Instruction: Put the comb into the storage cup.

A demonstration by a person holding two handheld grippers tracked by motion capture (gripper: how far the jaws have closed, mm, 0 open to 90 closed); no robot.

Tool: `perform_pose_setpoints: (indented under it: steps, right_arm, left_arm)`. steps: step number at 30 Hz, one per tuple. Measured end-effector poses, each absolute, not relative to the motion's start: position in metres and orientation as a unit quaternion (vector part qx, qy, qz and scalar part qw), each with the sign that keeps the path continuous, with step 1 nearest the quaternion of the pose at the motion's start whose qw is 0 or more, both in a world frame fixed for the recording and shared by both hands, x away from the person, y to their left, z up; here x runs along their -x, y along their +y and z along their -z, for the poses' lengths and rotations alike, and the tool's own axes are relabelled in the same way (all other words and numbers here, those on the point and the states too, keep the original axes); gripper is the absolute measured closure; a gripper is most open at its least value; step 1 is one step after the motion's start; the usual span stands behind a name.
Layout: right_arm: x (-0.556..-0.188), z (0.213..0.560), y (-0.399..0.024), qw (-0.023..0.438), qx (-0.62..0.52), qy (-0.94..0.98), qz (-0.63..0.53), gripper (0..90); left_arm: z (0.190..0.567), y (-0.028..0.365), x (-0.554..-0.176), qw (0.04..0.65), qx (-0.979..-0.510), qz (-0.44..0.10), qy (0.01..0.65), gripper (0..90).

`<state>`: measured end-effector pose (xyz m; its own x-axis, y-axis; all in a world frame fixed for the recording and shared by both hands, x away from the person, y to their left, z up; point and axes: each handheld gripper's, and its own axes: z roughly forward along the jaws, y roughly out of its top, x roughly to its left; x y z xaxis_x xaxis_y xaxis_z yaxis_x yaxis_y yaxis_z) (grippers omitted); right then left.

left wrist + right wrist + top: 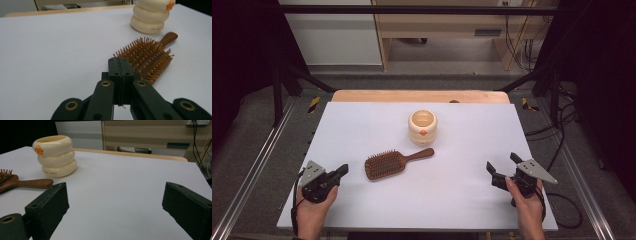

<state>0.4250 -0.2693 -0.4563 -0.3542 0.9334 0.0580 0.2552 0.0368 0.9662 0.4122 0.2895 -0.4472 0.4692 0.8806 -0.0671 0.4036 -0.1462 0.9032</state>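
With left gripper (343, 170) jaws shut empty lower left, reopen before approaching wooden hairbrush (395, 162) at centre; right gripper (502, 166) waits wide open.

One wooden paddle hairbrush (392, 162) lies on the single white table (362, 120). One cream ribbed cup (422, 126) stands there too, built as three stacked rings, with one small orange mark on its side. Two handheld grippers are out: a left gripper (343, 169) and a right gripper (502, 162), each with two black jaws.
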Motion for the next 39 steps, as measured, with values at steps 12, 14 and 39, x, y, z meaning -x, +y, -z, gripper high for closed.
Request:
perform_pose_setpoints:
  steps: [12, 14, 39]
  right_arm:
    - [-0.425, 0.457, -0.269, 0.328, -0.464, 0.644, -0.512, 7.2]
    - [-0.425, 0.457, -0.268, 0.327, -0.463, 0.645, -0.512, 7.2]
    - [-0.426, 0.458, -0.267, 0.324, -0.462, 0.648, -0.512, 7.6]
  left_arm:
    - [0.459, 0.268, -0.421, 0.437, -0.749, -0.222, 0.445, 90.0]
    - [0.46, 0.265, -0.423, 0.435, -0.752, -0.223, 0.441, 90.0]
    - [0.469, 0.254, -0.441, 0.421, -0.764, -0.217, 0.438, 90.0]
